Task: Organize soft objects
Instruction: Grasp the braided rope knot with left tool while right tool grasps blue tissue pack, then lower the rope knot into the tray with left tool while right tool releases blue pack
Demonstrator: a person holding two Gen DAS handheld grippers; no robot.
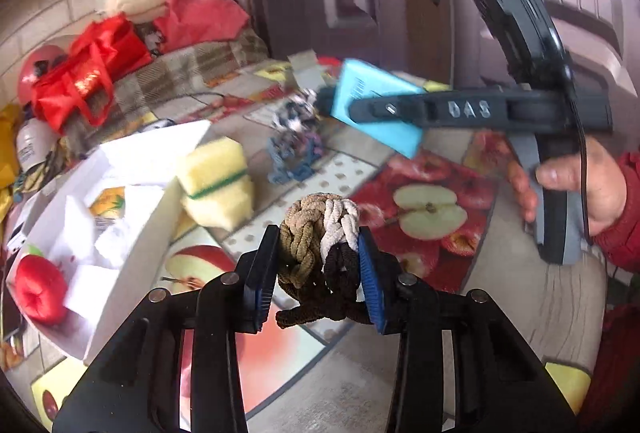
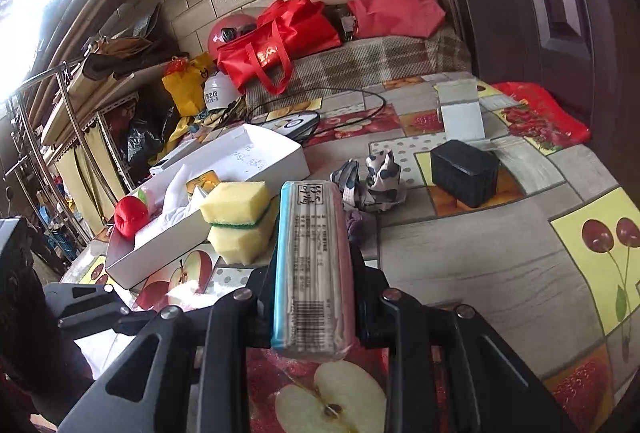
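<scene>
Left wrist view shows the left gripper [image 1: 318,273] clenched on a braided rope ball [image 1: 320,245] of tan, white and dark brown cord, its blue pads [image 1: 370,285] pressing both sides, the ball held above the fruit-print tablecloth [image 1: 460,293]; to the left sits a white box [image 1: 132,217] with a red soft ball [image 1: 40,289] at its near end; a stack of yellow sponges [image 1: 216,185] lies just beside the box on its right; farther off lies a crumpled patterned cloth [image 1: 296,145]; at the right a hand [image 1: 580,189] holds the other tool, a blue packet [image 1: 376,105] at its tip, blurred. Right wrist view shows the right gripper [image 2: 312,281] grasping a flat wrapped packet [image 2: 312,265] edge-up, blue on one side and pink on the other, lifted over the cloth; beyond it, to the right, stands a black block [image 2: 464,173]; red bags [image 2: 280,41] are piled at the far wall.
</scene>
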